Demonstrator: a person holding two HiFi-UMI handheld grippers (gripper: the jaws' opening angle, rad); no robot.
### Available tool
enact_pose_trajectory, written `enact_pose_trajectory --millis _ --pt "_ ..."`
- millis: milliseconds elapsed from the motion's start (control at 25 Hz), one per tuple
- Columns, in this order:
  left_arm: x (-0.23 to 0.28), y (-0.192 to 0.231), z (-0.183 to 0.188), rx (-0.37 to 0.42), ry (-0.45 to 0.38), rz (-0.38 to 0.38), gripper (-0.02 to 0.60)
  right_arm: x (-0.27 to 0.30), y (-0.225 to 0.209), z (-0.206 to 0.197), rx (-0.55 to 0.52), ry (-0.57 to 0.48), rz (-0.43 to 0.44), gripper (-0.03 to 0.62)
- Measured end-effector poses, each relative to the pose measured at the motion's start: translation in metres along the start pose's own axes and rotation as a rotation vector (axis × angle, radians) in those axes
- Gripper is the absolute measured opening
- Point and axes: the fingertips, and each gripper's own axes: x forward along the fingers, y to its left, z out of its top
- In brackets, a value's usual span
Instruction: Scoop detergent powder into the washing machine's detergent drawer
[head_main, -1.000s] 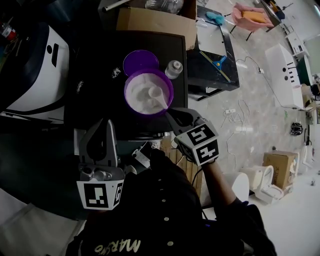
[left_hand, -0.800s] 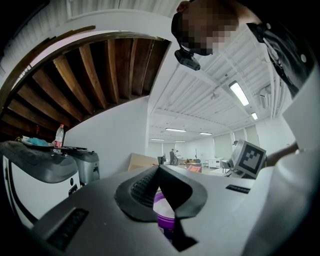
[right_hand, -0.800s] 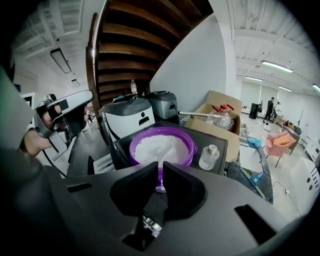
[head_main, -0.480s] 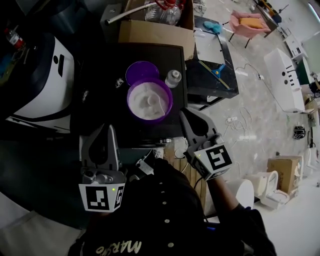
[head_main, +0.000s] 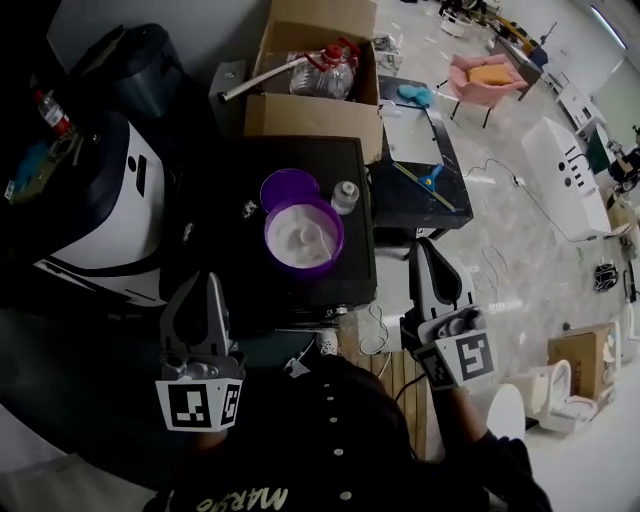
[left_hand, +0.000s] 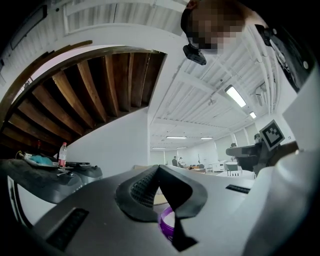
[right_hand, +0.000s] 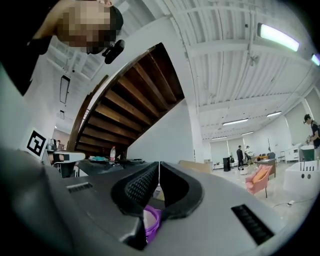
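Observation:
In the head view a purple tub (head_main: 303, 240) of white powder stands open on a black top (head_main: 355, 270), and a white scoop (head_main: 316, 237) lies in the powder. Its purple lid (head_main: 285, 187) lies just behind. The white washing machine (head_main: 115, 215) stands at the left; I cannot make out its drawer. My left gripper (head_main: 209, 278) hangs at the tub's lower left, shut and empty (left_hand: 158, 168). My right gripper (head_main: 421, 246) is to the right of the black top, also shut and empty (right_hand: 159, 164). A strip of the tub shows below each pair of jaws (left_hand: 166, 226) (right_hand: 151, 220).
A small white bottle (head_main: 345, 196) stands beside the tub. A cardboard box (head_main: 312, 110) holding bottles stands behind the black top. A low black table (head_main: 420, 180) stands at the right, with a pink chair (head_main: 488, 78) beyond it. Cables (head_main: 490, 250) run over the tiled floor.
My right gripper has lifted away from the tub's near rim and swung out to the right, with nothing in it. My left gripper has risen a little. The scoop still lies in the powder.

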Motion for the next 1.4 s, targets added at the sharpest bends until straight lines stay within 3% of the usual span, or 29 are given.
enact_pose_trajectory --millis 320,600,960,1400 --pt "-0.017 0.022 0.012 0.027 -0.016 0.052 0.014 -0.035 -0.024 0.005 0.006 -0.018 -0.084 0.032" --pt "-0.022 0.021 0.019 0.041 -0.031 0.049 0.014 -0.036 -0.013 0.008 0.012 -0.046 -0.060 0.029" --pt "-0.020 0.019 0.018 0.041 -0.029 0.046 0.014 -0.029 -0.011 -0.009 -0.100 0.057 -0.070 0.029" --pt "-0.017 0.019 0.014 0.039 -0.024 0.044 0.014 -0.012 0.003 -0.005 -0.078 0.041 -0.046 0.029"
